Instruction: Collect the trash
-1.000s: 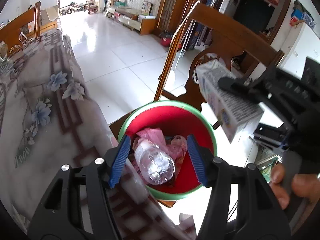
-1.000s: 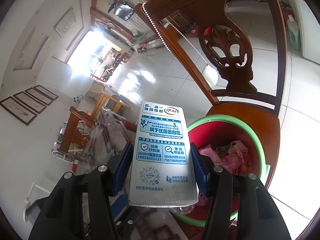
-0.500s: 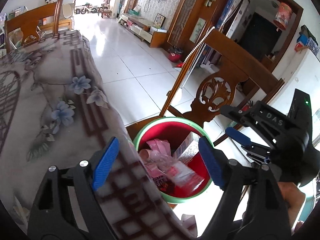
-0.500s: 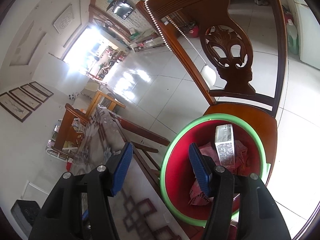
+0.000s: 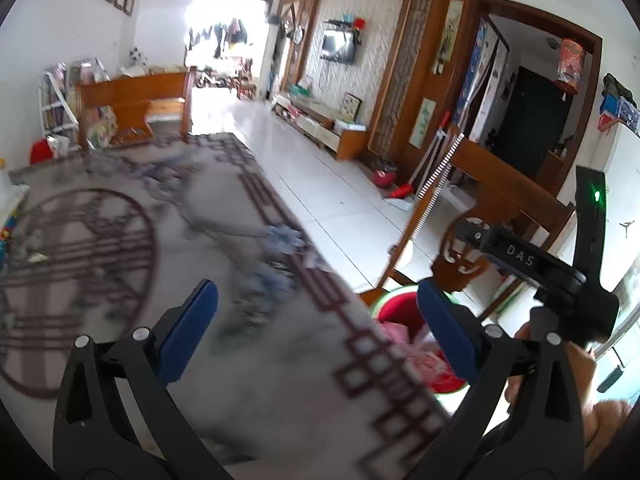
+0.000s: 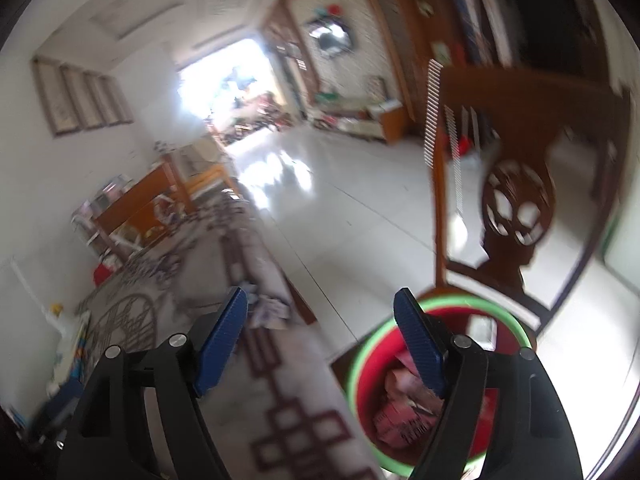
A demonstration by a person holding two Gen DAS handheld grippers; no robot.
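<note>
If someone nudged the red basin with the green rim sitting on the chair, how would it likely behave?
The red basin looks like thin plastic, so probably light and easy to slide on the smooth wooden chair seat. It holds only wrappers, adding little weight. Being wide and low, it likely would not tip, but it might slip off the seat.

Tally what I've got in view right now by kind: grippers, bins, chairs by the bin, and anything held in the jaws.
Grippers: 2, left gripper and right gripper, both open
Red bins with green rim: 1, the bin, with pink trash inside
Wooden chairs under the bin: 1, the chair
Items held in jaws: 0
Total: 4
</note>
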